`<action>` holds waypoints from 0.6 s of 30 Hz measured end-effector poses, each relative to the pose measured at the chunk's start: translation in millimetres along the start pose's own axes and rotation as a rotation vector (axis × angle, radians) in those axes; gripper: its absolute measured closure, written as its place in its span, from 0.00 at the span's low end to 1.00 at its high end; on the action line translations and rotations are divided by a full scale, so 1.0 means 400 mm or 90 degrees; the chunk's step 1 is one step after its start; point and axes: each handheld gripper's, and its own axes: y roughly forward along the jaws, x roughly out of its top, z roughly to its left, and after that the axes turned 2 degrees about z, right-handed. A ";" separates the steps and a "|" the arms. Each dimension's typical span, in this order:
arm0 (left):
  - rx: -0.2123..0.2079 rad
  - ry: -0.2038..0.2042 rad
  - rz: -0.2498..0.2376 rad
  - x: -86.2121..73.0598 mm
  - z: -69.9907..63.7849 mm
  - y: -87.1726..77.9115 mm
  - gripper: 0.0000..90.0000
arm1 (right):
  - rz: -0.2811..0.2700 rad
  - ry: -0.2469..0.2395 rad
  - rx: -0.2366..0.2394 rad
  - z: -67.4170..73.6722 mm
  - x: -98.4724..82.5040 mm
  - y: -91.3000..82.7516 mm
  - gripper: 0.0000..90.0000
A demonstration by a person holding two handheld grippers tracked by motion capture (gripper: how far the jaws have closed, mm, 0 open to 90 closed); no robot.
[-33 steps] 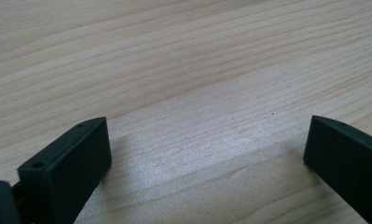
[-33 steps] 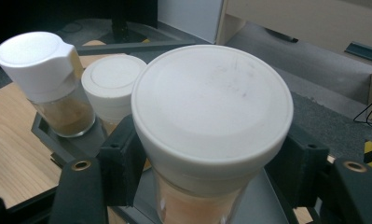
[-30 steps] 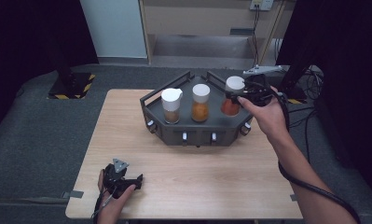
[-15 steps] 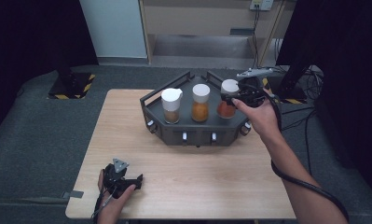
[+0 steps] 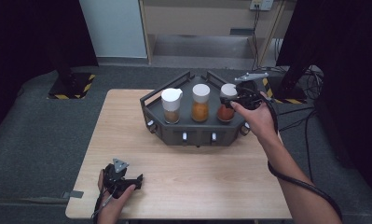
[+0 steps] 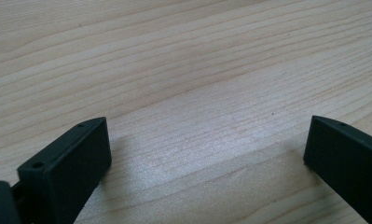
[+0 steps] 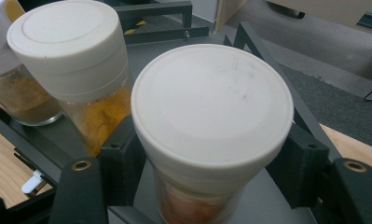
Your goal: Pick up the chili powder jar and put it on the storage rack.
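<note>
The red-spice jar [image 7: 211, 126] stands upright in the dark rack [image 5: 193, 133], white lid up, long axis vertical; the right tool [image 7: 211, 163] is clamped around it just under the lid.

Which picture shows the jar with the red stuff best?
The right gripper view: the red jar sits close up between the right gripper jaws, white lid facing us. The high view shows it small at the rack's right end.

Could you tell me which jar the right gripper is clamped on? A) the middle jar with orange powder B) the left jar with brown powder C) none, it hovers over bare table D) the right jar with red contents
D: the right gripper has its jaws against the sides of the right jar, last in the rack.
</note>
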 end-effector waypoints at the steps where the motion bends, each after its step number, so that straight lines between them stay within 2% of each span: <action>1: 0.000 0.000 0.000 0.000 0.000 0.000 0.00 | 0.001 0.000 0.000 0.000 0.000 0.001 0.38; 18: 0.000 0.000 0.000 0.000 0.000 0.000 0.00 | 0.006 0.009 0.001 -0.001 -0.002 0.017 0.38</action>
